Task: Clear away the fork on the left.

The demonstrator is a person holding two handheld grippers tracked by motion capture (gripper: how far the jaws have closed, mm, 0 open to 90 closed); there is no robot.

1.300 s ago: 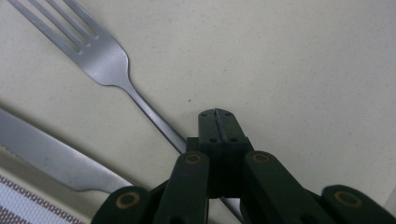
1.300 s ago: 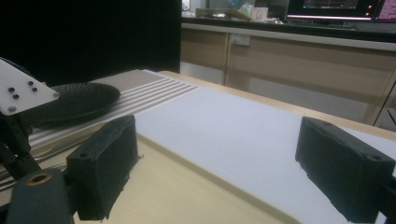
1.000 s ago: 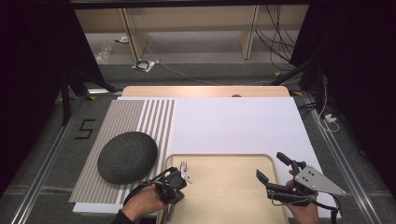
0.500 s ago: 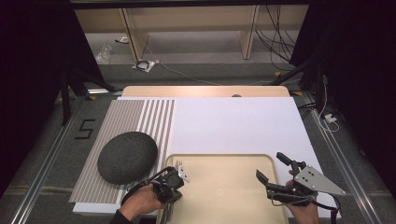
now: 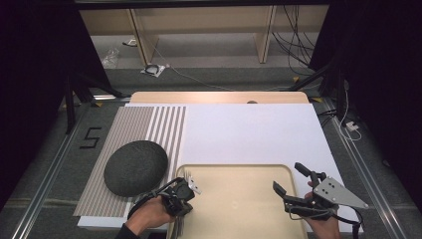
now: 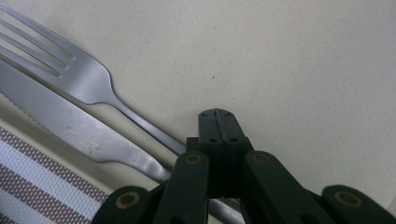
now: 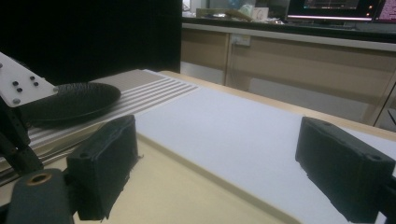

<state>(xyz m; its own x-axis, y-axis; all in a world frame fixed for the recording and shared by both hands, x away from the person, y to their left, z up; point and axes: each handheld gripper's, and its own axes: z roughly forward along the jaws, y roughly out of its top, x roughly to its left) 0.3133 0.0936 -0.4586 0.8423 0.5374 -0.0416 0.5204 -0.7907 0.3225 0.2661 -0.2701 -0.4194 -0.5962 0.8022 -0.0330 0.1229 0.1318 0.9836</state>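
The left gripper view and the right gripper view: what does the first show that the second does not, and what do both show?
Left gripper view alone: a fork and a knife lying side by side near the tray's edge, and the left tool with its jaws together. Right gripper view alone: the right tool with jaws wide apart, a dark round plate, the white board. Both: the beige tray and the striped mat.

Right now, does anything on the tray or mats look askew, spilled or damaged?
Nothing stands out. The fork and knife lie side by side along the beige tray's left edge, the dark bowl sits on the striped placemat, and no spill or damage shows. The left gripper is closed, the right gripper open.
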